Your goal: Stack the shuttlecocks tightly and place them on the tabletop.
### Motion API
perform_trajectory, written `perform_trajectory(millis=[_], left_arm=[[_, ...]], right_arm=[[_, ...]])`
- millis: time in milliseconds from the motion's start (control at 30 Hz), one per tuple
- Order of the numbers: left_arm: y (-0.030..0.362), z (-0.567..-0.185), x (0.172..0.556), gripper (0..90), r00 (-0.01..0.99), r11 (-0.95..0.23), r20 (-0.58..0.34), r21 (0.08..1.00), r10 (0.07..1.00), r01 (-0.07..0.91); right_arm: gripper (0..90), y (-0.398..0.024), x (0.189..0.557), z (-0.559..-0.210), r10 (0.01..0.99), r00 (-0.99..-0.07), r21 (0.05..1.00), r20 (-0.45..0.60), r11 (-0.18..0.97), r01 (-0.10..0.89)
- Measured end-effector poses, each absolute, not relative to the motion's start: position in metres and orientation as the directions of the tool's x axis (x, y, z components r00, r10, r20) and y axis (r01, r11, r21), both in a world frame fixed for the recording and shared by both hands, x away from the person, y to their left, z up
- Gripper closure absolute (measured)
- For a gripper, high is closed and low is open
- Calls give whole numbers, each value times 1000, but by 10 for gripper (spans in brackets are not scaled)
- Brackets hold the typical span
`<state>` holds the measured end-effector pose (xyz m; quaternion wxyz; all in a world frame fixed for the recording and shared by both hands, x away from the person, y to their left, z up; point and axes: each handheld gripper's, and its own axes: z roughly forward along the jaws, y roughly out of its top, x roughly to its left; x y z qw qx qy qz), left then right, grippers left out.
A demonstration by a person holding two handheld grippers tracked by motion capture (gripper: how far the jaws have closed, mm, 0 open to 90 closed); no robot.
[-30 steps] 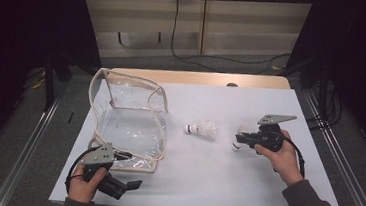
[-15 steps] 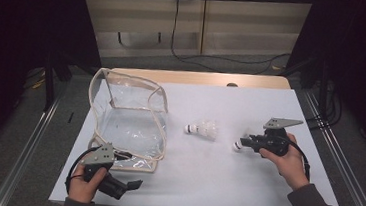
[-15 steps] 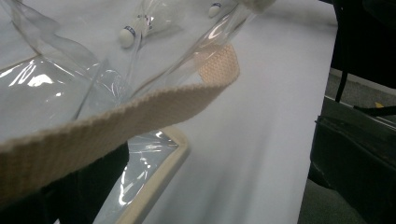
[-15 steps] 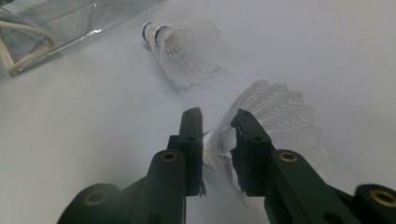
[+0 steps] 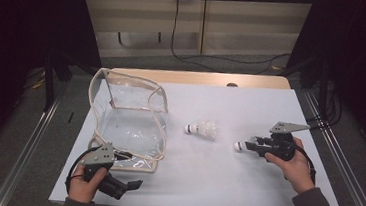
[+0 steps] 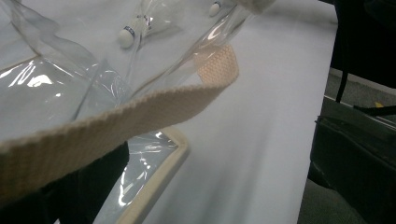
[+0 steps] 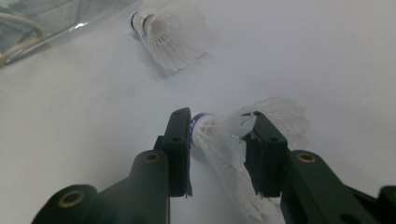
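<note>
A clear plastic bag (image 5: 129, 123) with beige trim stands open on the white table (image 5: 243, 188). One white shuttlecock (image 5: 202, 130) lies loose to its right. A second shuttlecock (image 7: 224, 140) lies on the table between the jaws of my right gripper (image 7: 217, 116), cork by one jaw and feathers by the other. Those jaws have just been opening and the pads no longer squeeze it. My left gripper (image 5: 131, 184) rests at the bag's near corner. The bag's beige strap (image 6: 140, 112) hangs across its view and hides the jaws.
Metal rails run along both sides of the table, and a wooden edge (image 5: 198, 78) shows at the far side. A cable (image 5: 195, 59) lies on the floor beyond. Bare white surface stretches between the two hands.
My right gripper has moved right, away from the loose shuttlecock, with the second shuttlecock between its jaws. The left hand and the bag have stayed put.
</note>
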<state>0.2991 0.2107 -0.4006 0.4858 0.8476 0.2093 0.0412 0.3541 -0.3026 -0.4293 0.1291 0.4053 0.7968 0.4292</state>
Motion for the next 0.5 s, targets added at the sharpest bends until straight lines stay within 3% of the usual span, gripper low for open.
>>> perform_trajectory(millis=[500], left_arm=[[210, -400, 299, 46, 908, -447, -131, 837, 397, 316]], right_arm=[[561, -308, 346, -435, 767, -628, 788, 130, 305, 535]])
